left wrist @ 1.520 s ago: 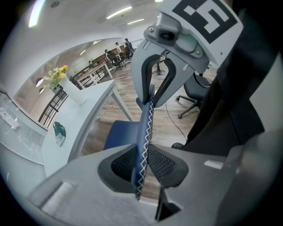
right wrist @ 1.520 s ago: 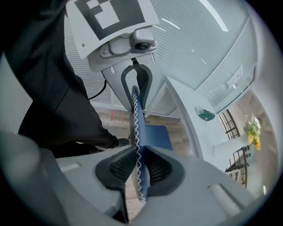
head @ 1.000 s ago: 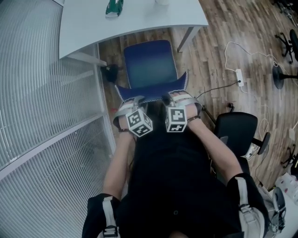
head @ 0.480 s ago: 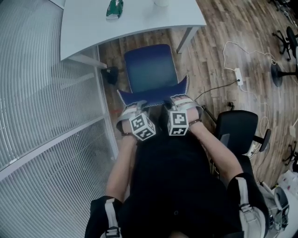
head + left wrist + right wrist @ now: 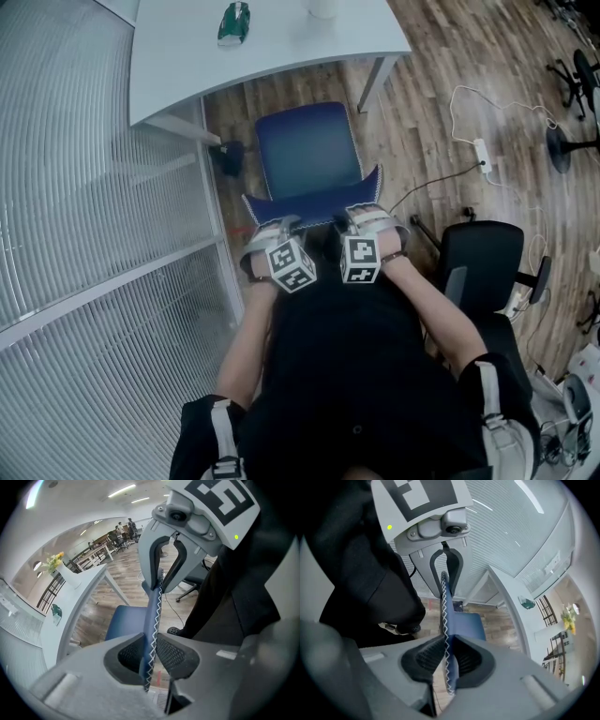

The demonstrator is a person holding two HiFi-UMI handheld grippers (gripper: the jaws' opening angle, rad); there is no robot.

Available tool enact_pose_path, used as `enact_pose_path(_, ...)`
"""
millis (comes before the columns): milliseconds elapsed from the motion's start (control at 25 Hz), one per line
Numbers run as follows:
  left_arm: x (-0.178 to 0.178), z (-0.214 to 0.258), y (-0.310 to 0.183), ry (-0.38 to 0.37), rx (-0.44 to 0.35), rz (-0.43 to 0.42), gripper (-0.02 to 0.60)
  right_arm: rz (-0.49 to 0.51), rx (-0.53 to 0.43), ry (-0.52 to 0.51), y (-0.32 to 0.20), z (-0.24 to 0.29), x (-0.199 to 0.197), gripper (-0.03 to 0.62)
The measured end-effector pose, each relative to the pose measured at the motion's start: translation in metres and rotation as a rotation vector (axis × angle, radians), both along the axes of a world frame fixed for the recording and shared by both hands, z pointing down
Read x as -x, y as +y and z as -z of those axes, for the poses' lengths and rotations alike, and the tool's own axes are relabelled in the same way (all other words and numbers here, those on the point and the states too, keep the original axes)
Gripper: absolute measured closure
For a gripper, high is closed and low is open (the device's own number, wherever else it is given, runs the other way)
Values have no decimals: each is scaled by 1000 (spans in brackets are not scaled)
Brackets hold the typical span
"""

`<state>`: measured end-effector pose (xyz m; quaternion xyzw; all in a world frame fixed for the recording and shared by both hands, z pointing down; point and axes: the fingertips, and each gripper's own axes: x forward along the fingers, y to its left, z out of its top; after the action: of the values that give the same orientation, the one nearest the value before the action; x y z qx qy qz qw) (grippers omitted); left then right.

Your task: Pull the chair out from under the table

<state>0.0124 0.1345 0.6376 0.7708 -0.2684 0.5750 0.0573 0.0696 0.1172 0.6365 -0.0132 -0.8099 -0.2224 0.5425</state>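
Nearest the person, the left gripper (image 5: 281, 228) and right gripper (image 5: 362, 216) clench the top edge of the blue chair (image 5: 309, 150) backrest, side by side; beyond them, its seat stands on the wood floor (image 5: 427, 112), just outside the white table (image 5: 281, 42) edge.

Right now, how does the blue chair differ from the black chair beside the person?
The blue chair has white stitching along its back; the black chair is plain black. Both the left hand-held gripper and the right hand-held gripper clamp the blue chair's back; no gripper touches the black chair. The blue chair faces the white table; the black chair stands apart, right of it in the head view. Both stand empty on the wood floor.
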Motion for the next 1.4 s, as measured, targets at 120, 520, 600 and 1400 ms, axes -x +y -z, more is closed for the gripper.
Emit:
enact_pose_path(120,-5,3,3,-1,0,10,494,7,6,-1,3,3,-5,525)
enact_pose_path(520,-11,-4,29,8,13,-10,495,-8,23,4,30,-5,-11,525)
enact_pose_path(600,-12,-4,32,15,17,-18,497,-18,29,18,32,-6,-12,525)
enact_pose_path(1400,-3,-14,68,83,34,-121,494,-162,60,63,70,-19,-3,514)
